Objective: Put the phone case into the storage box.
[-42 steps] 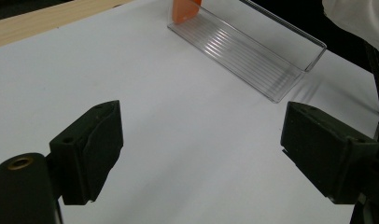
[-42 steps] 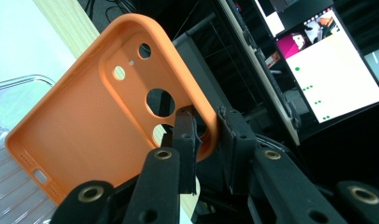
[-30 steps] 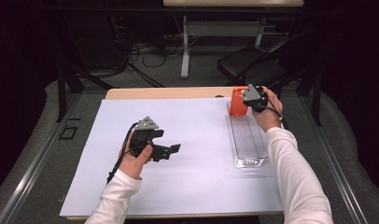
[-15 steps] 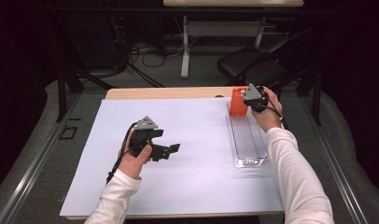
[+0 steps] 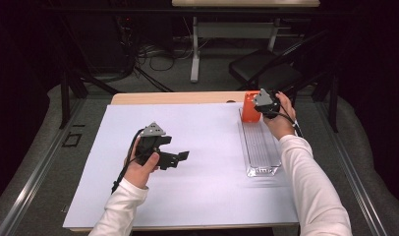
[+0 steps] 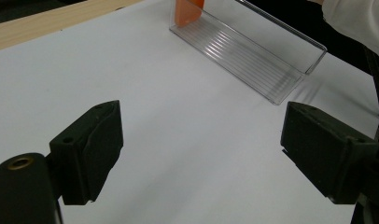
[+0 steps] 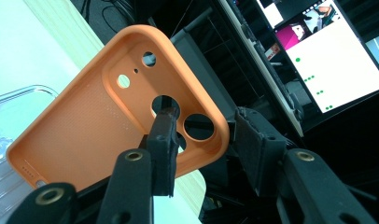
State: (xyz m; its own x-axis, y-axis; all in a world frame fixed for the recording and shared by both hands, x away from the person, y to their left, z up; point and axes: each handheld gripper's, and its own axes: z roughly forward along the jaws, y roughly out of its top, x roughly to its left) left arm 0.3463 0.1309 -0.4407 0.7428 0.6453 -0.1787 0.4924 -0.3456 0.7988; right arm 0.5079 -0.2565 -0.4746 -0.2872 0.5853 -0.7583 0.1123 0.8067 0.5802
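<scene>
Your right gripper (image 7: 201, 135): jaws just opening, astride orange phone case (image 5: 250, 109) edge, far end of clear tray (image 5: 260, 147) | your left gripper (image 6: 201, 149): jaws apart, empty, over white sheet (image 5: 202, 147)

An orange phone case (image 5: 250, 109), its inside face and camera cutouts showing (image 7: 117, 121), stands upright at the clear tray's (image 5: 260, 147) 12 o'clock end, at the desk's 1 o'clock.

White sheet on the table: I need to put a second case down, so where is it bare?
The white sheet is bare between the left gripper and the clear tray, and along its near edge. The far right corner is crowded: the orange phone case stands in the tray's far end at the right gripper.
</scene>
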